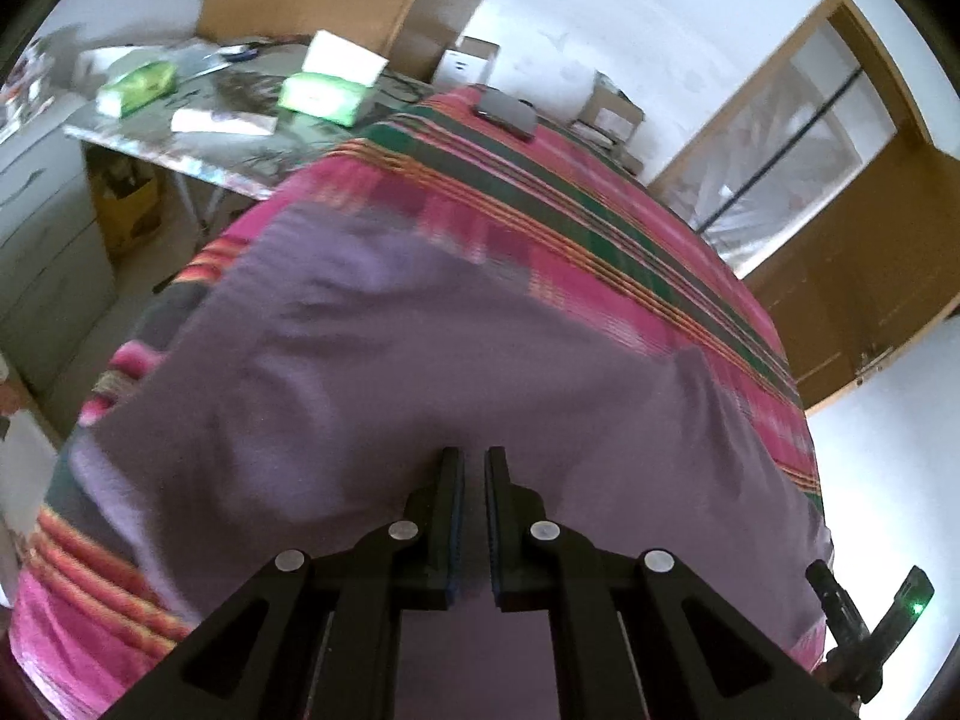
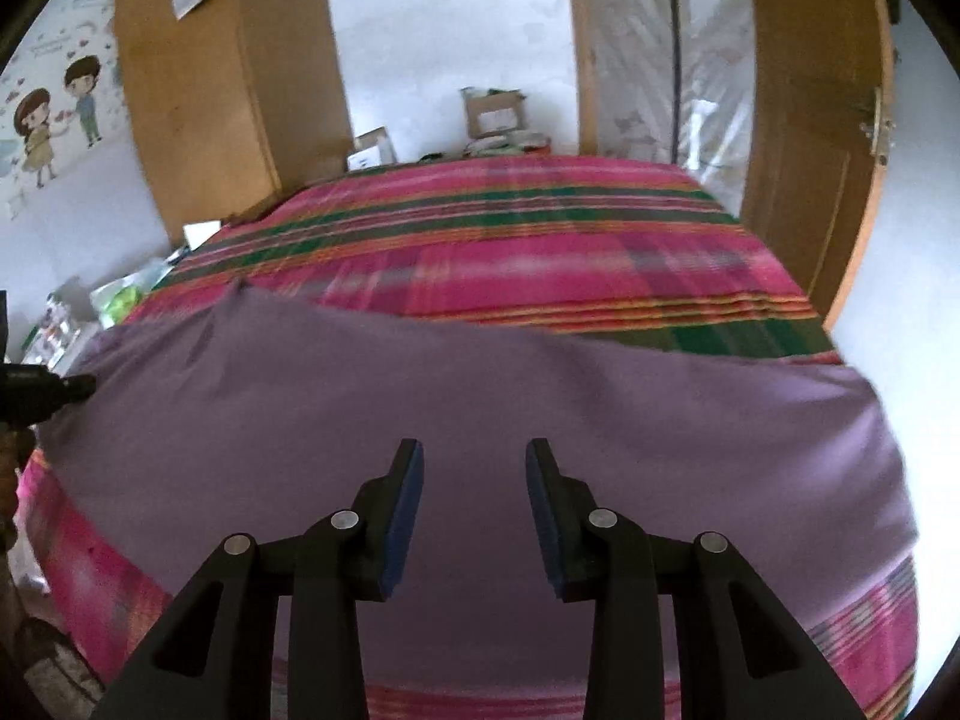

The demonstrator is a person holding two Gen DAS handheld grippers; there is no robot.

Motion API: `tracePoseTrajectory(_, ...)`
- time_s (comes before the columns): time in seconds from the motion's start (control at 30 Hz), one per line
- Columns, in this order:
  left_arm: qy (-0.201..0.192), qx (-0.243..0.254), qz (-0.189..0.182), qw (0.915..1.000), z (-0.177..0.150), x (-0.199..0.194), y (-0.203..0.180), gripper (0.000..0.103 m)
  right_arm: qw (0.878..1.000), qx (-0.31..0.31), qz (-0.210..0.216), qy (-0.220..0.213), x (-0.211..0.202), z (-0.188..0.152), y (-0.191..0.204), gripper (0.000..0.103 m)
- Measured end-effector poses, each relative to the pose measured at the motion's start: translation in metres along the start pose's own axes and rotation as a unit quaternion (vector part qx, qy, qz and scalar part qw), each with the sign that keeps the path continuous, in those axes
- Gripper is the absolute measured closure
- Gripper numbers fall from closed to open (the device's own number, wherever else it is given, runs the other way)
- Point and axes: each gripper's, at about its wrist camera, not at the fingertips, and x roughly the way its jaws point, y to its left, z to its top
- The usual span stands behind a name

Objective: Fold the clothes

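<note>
A purple garment (image 1: 480, 360) lies spread over the near part of the striped bedspread (image 1: 600, 210). My left gripper (image 1: 474, 456) is down on it with its jaws nearly together. Creases in the fabric run toward the tips, and purple cloth fills the thin slit between the pads. In the right wrist view the garment (image 2: 480, 396) lies flat, and my right gripper (image 2: 474, 450) stands open above it with nothing between its fingers. The left gripper's tip (image 2: 78, 387) shows at the garment's left edge. The right gripper (image 1: 870, 600) shows at its right edge.
A cluttered side table (image 1: 150, 144) with green and white boxes (image 1: 324, 96) stands beside the bed. A dark flat object (image 1: 507, 111) lies at the bed's far end. There is a wooden wardrobe (image 2: 198, 90), cardboard boxes (image 2: 492, 108) by the wall, and a wooden door (image 2: 810, 120) on the right.
</note>
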Motion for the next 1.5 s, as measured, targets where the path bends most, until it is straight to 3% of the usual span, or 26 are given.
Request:
tracePoseTrajectory(0.1, -0.006, -0.009, 0.001, 0.9999, -0.002, -0.008, 0.015, 0.097, 1.0, -0.001, 0.002, -0.001, 0.002, 0.0, 0.012, 0.066)
tracePoseTrajectory(0.4, -0.045, -0.029, -0.003, 0.9986, 0.016, -0.035, 0.047, 0.096, 0.996, -0.044, 0.072, -0.001, 0.005, 0.002, 0.074, 0.065)
tracePoseTrajectory(0.53, -0.073, -0.025, 0.012, 0.997, 0.038, -0.047, 0.055, 0.075, 0.994, -0.054, 0.099, -0.001, 0.01, 0.004, 0.097, 0.065)
tracePoseTrajectory(0.73, -0.026, -0.052, 0.002, 0.9983, 0.053, -0.034, 0.08, 0.074, 0.985, -0.091, 0.149, 0.008, 0.022, 0.002, 0.146, 0.065)
tracePoseTrajectory(0.97, -0.021, -0.094, -0.026, 0.995, 0.03, -0.045, 0.107, 0.074, 0.964, -0.165, 0.207, 0.023, 0.033, 0.002, 0.215, 0.065)
tracePoseTrajectory(1.23, -0.018, -0.138, -0.072, 0.9876, 0.014, -0.06, 0.132, 0.074, 0.932, -0.236, 0.272, 0.035, 0.036, -0.003, 0.29, 0.065)
tracePoseTrajectory(1.5, -0.03, -0.158, -0.089, 0.983, 0.006, -0.072, 0.143, 0.074, 0.91, -0.299, 0.286, 0.031, 0.046, -0.008, 0.352, 0.065)
